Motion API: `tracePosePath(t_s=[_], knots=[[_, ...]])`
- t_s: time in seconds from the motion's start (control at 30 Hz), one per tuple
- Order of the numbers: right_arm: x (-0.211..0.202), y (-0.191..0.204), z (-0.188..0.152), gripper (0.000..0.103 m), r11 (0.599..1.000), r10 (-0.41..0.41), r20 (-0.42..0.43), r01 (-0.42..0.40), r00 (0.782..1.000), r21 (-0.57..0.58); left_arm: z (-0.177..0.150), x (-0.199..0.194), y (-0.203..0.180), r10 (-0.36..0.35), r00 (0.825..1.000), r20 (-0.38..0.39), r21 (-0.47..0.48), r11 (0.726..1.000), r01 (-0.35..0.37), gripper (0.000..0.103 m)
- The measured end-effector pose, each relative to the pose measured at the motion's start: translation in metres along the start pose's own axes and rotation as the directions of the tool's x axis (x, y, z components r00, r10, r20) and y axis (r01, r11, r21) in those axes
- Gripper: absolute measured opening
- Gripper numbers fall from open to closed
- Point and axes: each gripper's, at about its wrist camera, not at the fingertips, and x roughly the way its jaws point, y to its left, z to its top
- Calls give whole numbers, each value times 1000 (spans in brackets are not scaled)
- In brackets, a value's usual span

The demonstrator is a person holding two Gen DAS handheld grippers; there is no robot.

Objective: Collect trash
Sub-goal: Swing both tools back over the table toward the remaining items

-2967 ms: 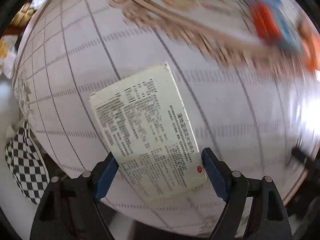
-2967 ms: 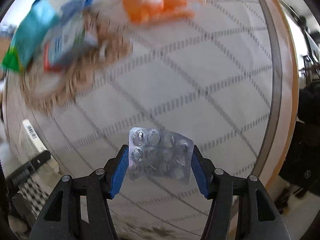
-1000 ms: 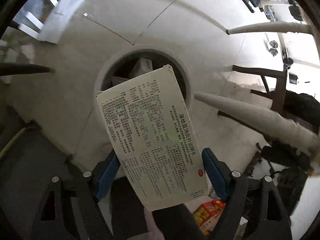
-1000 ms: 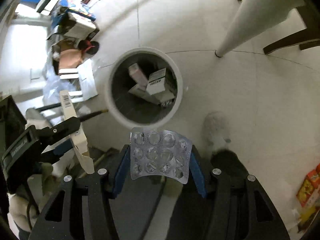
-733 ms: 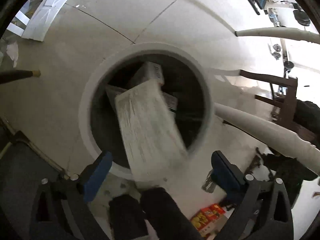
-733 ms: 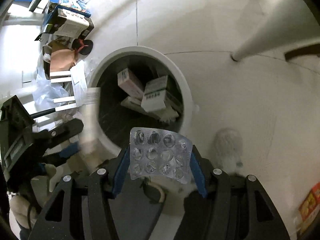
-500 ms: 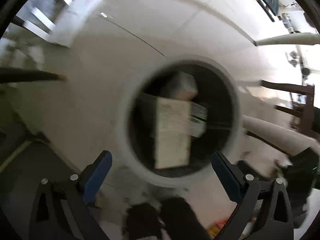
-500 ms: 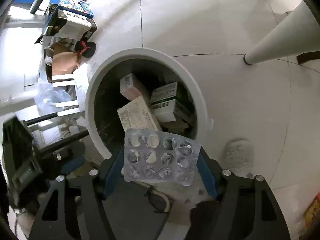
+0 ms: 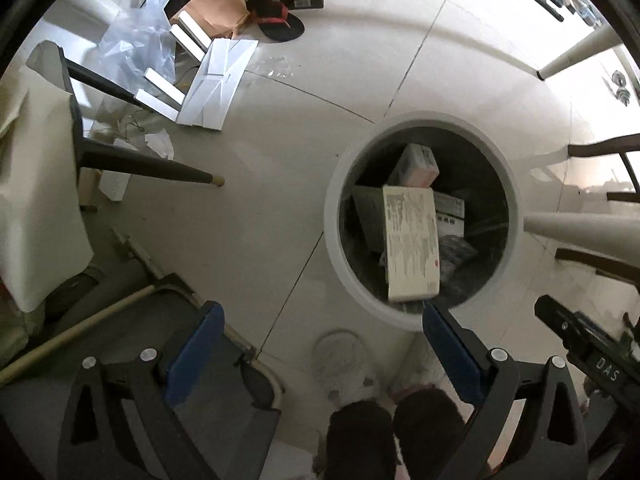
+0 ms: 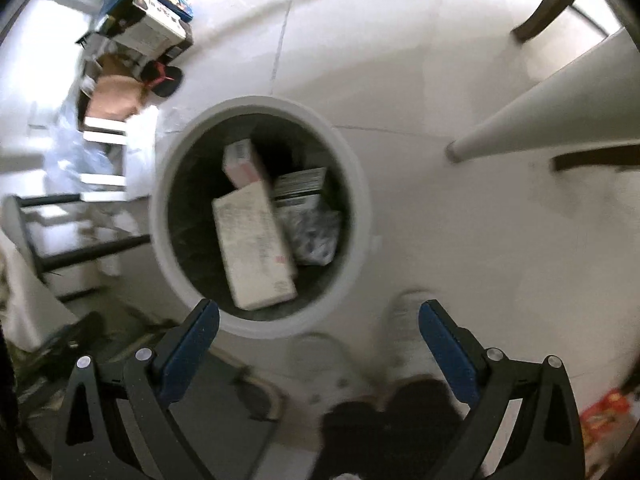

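A round white trash bin (image 9: 332,240) stands on the tiled floor, also in the right wrist view (image 10: 160,216). Inside it lies the cream printed medicine box (image 9: 410,236) (image 10: 256,240) on top of other cartons. The silver blister pack (image 10: 312,232) lies blurred beside the box in the bin. My left gripper (image 9: 320,356) is open and empty, above the floor to the bin's left. My right gripper (image 10: 320,344) is open and empty just above the bin's near rim.
A dark chair leg (image 9: 140,164) reaches in from the left. Plastic sheets, cardboard and boxes (image 9: 200,60) litter the far floor. A white table leg (image 10: 540,120) slants at the right. The person's dark shoes (image 9: 396,432) show at the bottom.
My left gripper opened and dropped the medicine box into the bin. My right gripper then opened and the blister pack fell into the bin. Both moved from the table to above the bin.
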Motion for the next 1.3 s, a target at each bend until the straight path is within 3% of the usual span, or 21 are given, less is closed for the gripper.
tracePosePath(t_s=[0.07, 0.3, 0.7, 1.07, 1.3], knots=[[-14, 3, -4, 101, 999, -43, 32, 44, 999, -26, -6, -8, -4, 12, 1000, -1, 16, 1000, -12, 102], [-55, 9, -21, 101, 994, -76, 65, 81, 995, -78, -23, -38, -12, 16, 1000, 2, 45, 999, -16, 102], [-189, 18, -65, 101, 984, -72, 138, 93, 988, -153, -65, -159, -10, -11, 999, 37, 63, 998, 9, 102], [-377, 30, -110, 101, 994, 14, 176, 5, 984, -108, -94, -334, 5, -21, 990, 143, 41, 999, 16, 102], [-470, 37, -84, 101, 995, 99, 217, -91, 971, -48, -77, -403, 5, -28, 976, 218, -10, 999, 31, 102]])
